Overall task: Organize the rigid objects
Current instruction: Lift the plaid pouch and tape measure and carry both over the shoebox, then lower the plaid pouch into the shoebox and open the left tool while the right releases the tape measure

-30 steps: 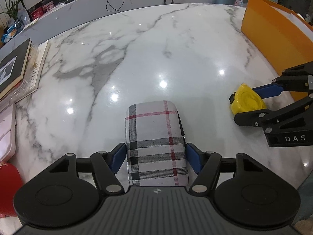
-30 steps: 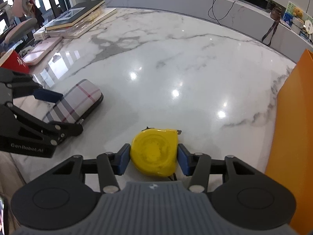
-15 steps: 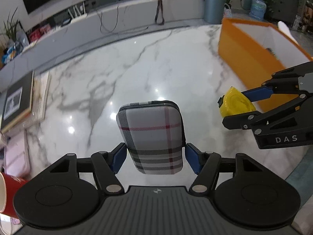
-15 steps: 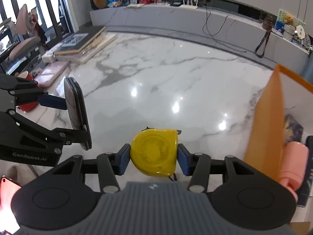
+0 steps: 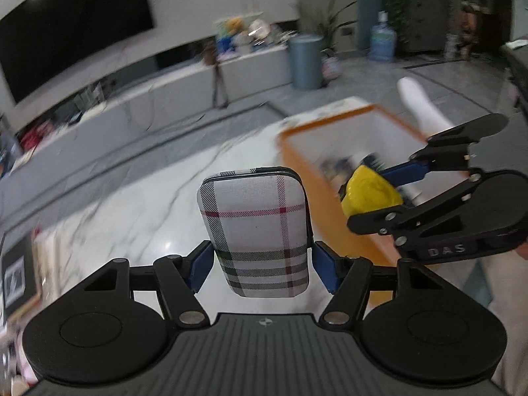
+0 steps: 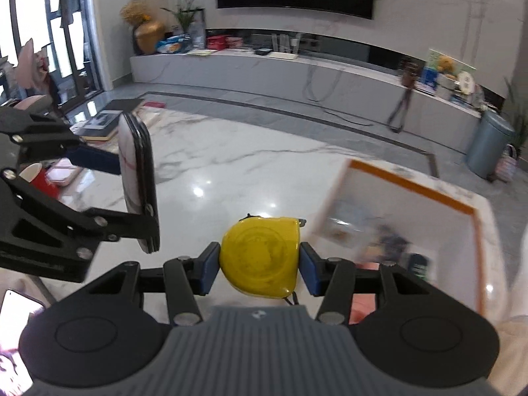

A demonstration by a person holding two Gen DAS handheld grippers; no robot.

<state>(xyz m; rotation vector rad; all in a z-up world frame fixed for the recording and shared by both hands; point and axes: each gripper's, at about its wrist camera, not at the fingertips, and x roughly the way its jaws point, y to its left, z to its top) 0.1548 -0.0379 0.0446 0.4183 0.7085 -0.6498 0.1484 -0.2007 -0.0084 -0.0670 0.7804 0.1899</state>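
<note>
My left gripper is shut on a plaid case, grey with red and black stripes, held up in the air above the marble table. My right gripper is shut on a yellow tape measure, also lifted off the table. In the left wrist view the right gripper hangs to the right with the tape measure over the orange box. In the right wrist view the left gripper is at the left, holding the case edge-on.
The orange box with a white inside holds several blurred items at the table's right end. Books, a red cup and a pink item lie at the far left. A phone shows at the lower left.
Both grippers rose from the table with the case and the tape measure and swung toward the orange box, whose inside now shows. The views tilted up to the room.
</note>
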